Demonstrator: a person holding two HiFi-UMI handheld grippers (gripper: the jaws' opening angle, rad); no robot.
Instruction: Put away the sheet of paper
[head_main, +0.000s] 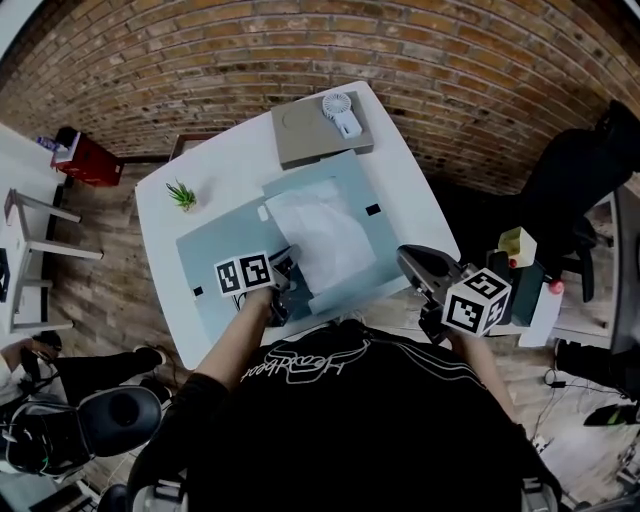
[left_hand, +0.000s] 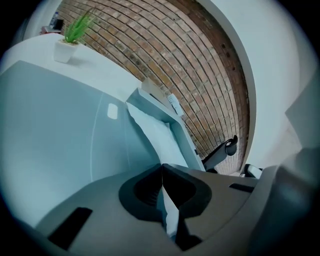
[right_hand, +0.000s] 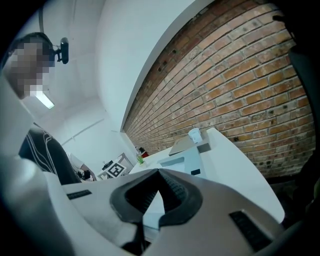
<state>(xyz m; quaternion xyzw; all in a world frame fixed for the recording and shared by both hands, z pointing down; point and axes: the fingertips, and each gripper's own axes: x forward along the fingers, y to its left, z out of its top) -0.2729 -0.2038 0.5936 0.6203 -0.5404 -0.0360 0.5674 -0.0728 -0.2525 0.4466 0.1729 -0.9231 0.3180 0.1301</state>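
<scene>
Black-shirted shoulders fill the bottom of the head view, and both grippers reach forward from them over a white table (head_main: 420, 200). An open blue-grey folder (head_main: 215, 250) lies spread across the middle of that table, and the sheet of paper (head_main: 325, 235) rests on the folder's right half, white against the blue.

At the folder's near edge, the left gripper (left_hand: 161, 170) has its jaws closed, tips touching, with a thin pale sheet pinched between them. It looks like the near corner of the paper, which runs away from the jaws toward the folder's far side. The right gripper (right_hand: 159, 171) hangs off to the right of the folder, near the table's near right corner. Its jaws are closed with nothing between them.

Beyond the folder's far edge sits a grey board (head_main: 300, 140) carrying a small white hand fan (head_main: 340, 115). A potted plant (head_main: 182, 195) stands to the folder's left.

By my reading the job is about halfway. The paper is on the folder, but the folder is open and the paper is not yet released. What seems left is to settle the sheet flat, let go and fold the cover over it.
</scene>
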